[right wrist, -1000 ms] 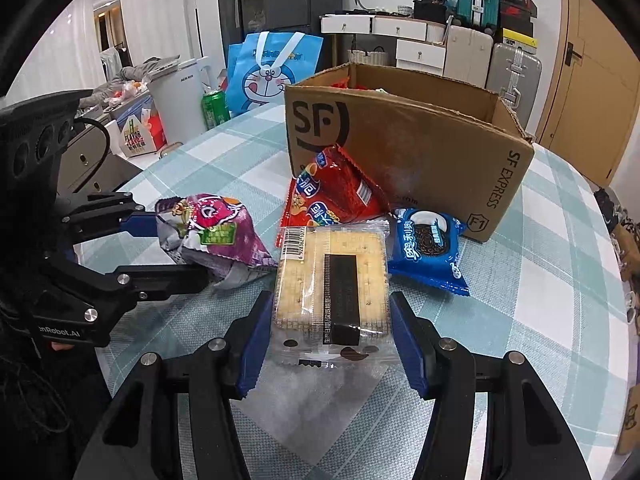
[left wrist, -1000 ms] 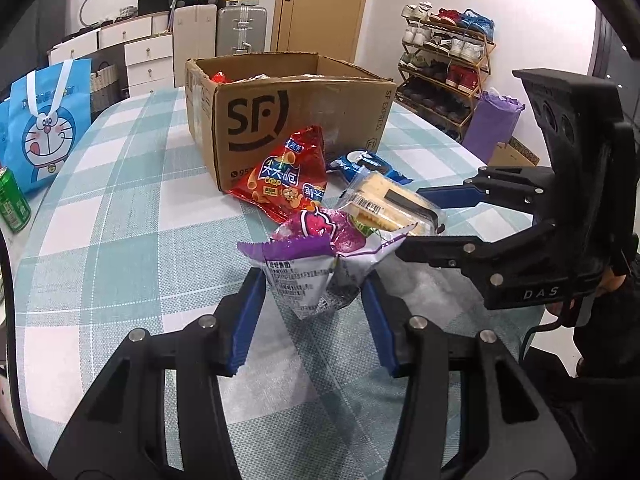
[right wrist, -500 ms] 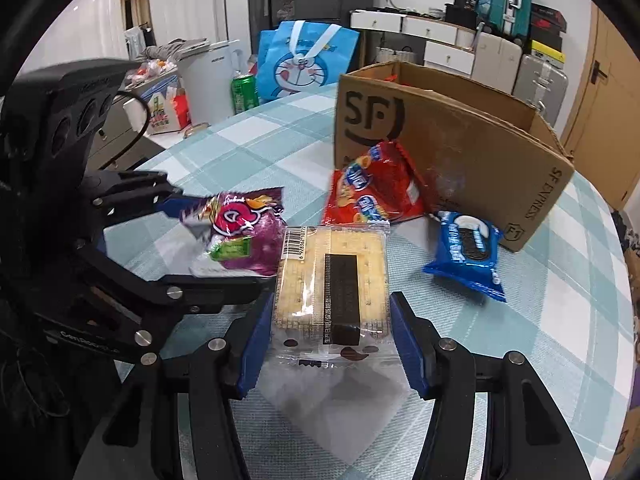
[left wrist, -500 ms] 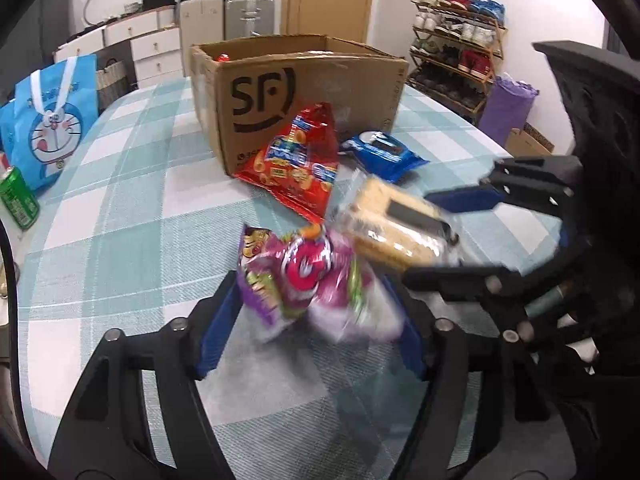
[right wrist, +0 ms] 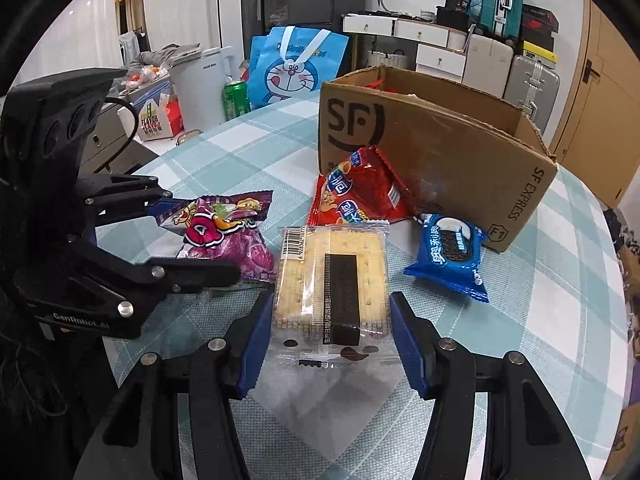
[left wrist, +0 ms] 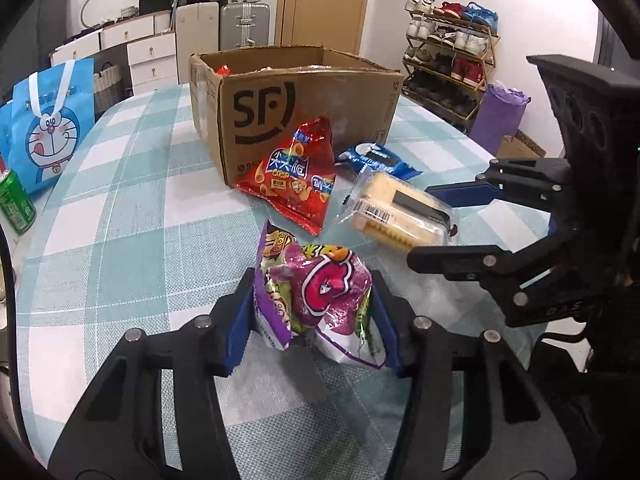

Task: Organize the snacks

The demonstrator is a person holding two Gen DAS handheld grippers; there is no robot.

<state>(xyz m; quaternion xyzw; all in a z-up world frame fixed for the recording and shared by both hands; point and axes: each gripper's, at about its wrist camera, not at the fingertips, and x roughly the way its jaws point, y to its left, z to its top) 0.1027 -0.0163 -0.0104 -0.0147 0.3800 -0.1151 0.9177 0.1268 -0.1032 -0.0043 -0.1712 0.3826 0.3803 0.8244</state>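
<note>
A purple snack bag (left wrist: 324, 300) sits between the blue pads of my left gripper (left wrist: 313, 280), whose jaws are closing; both pads touch the bag just above the checked table (left wrist: 140, 220). My right gripper (right wrist: 331, 300) is shut on a clear-wrapped cracker pack (right wrist: 332, 264), held beside the purple bag (right wrist: 224, 232). Beyond them a red chip bag (left wrist: 296, 172) leans on the open SF cardboard box (left wrist: 304, 92). A blue cookie pack (right wrist: 448, 248) lies by the box's corner. The box holds some snacks, mostly hidden.
A blue cartoon tote bag (left wrist: 44, 128) and a green can (left wrist: 14, 204) stand at the table's left edge. A shoe rack (left wrist: 448, 60) and drawers line the walls behind. Checked cloth lies bare left of the box.
The left jaws widened around the purple bag and have come back in on it; the bag now shows its printed face. The cracker pack stays in the right gripper.
</note>
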